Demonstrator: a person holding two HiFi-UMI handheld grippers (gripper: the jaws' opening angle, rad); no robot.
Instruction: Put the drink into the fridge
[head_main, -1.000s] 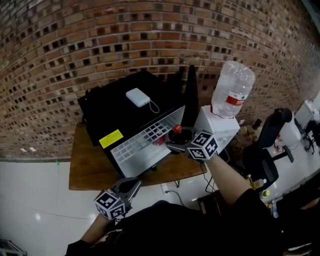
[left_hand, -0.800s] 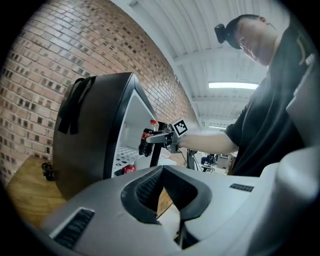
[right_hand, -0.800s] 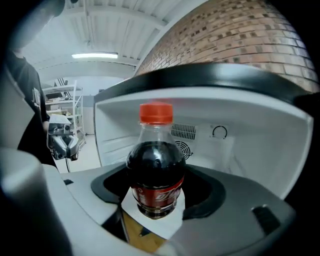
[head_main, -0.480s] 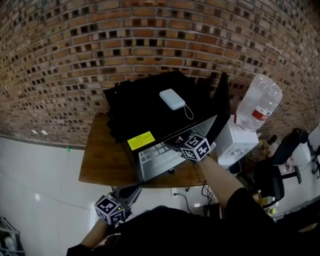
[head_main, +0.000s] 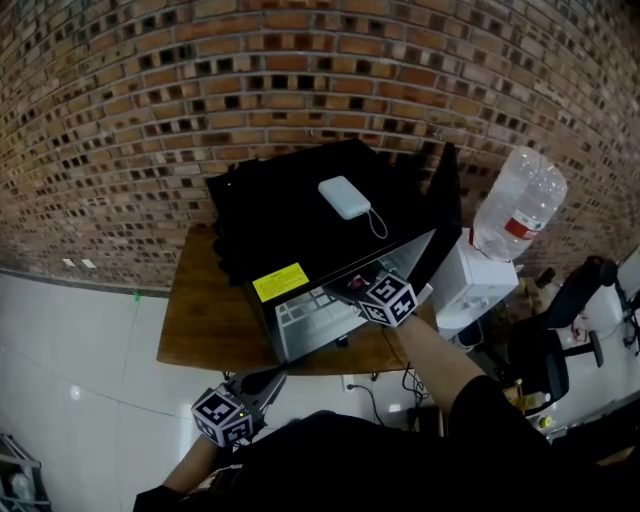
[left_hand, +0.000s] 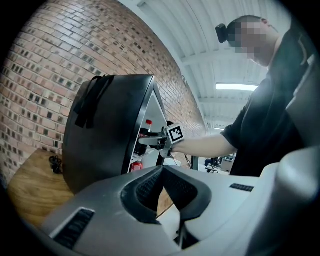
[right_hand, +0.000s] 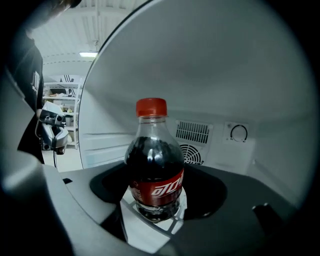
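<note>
A cola bottle (right_hand: 155, 165) with a red cap stands upright on the white wire shelf (right_hand: 170, 226) inside the black mini fridge (head_main: 290, 215). My right gripper (right_hand: 156, 200) is shut on the bottle at label height. In the head view the right gripper (head_main: 350, 285) reaches through the open doorway, and the bottle is hidden there. From the left gripper view the red cap (left_hand: 148, 122) shows just inside the fridge (left_hand: 110, 130). My left gripper (head_main: 268, 380) hangs low, in front of the table, shut and empty.
The fridge stands on a wooden table (head_main: 200, 320) against a brick wall, with a white power bank (head_main: 345, 197) on top. A water dispenser with a large bottle (head_main: 518, 205) stands to the right. A fan vent (right_hand: 192, 145) and a dial (right_hand: 239, 133) are on the fridge's back wall.
Over the second my right gripper carried the bottle from the doorway deeper into the fridge. In the last half second both grippers have barely moved.
</note>
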